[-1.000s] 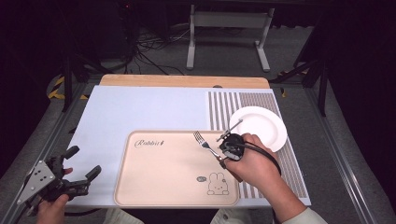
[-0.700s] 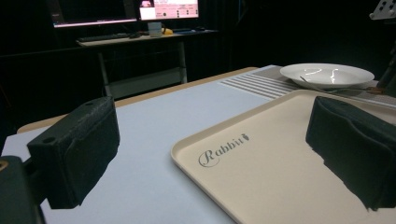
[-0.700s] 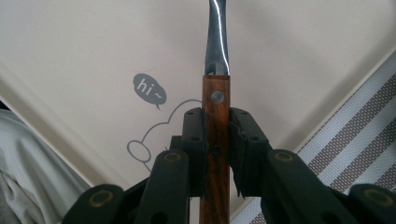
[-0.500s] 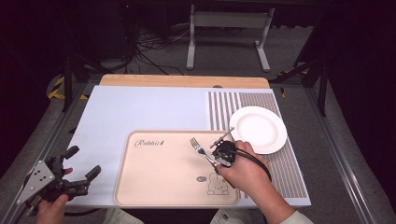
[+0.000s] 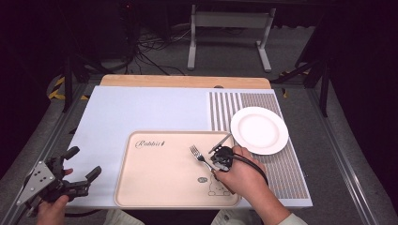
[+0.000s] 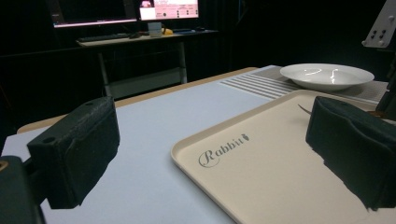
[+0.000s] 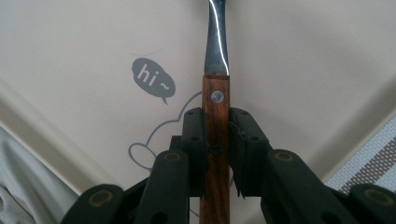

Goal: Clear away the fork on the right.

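Observation:
A fork (image 5: pixel 196 153) with a steel neck and a riveted wooden handle (image 7: pixel 215 116) is clamped between the pads of my right gripper (image 5: pixel 218 159). It is held low over the right half of the beige tray (image 5: pixel 159 173), tines pointing far-left, near the rabbit drawing. I cannot tell whether the tines touch the tray. In the right gripper view my right gripper (image 7: pixel 216 136) is shut on the handle above the tray (image 7: pixel 93 37). My left gripper (image 5: pixel 84 162) rests at the table's front left corner, jaws wide apart and empty. In its own view the left gripper (image 6: pixel 215 154) looks across the tray (image 6: pixel 261 182).
A white plate (image 5: pixel 259 130) sits on the striped mat (image 5: pixel 281 164) right of the tray, also seen as the plate (image 6: pixel 327 74) from the left gripper. A pale blue table cover (image 5: pixel 141 112) stretches behind the tray. A wooden edge (image 5: pixel 183 81) runs along the far side.
My right hand has carried the fork left and down, from beside the plate to low over the tray's rabbit drawing. The left gripper has stayed put.

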{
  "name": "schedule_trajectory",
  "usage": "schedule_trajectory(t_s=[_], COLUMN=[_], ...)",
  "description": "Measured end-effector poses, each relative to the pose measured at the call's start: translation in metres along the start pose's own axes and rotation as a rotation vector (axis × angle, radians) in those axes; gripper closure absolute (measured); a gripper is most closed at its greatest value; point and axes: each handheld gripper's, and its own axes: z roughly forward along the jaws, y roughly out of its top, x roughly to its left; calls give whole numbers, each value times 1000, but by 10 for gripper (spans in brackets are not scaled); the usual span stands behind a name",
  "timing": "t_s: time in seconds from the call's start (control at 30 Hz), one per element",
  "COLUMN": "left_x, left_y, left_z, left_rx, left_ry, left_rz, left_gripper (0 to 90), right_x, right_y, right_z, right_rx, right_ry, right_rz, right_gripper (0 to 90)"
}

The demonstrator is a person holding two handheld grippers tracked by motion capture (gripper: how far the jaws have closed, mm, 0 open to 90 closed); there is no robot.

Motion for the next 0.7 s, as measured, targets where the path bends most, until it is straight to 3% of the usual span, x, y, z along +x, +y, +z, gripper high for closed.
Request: schedule_trajectory(t_s=[0.7], left_x=[0], left_y=[0], left_z=[0], left_rx=[2], left_ry=[-1], left_rz=[2], left_gripper=[36], right_x=[0], right_y=[0], right_z=[12], right_rx=[41], right_ry=[12], right_rz=[26], right_gripper=[766])
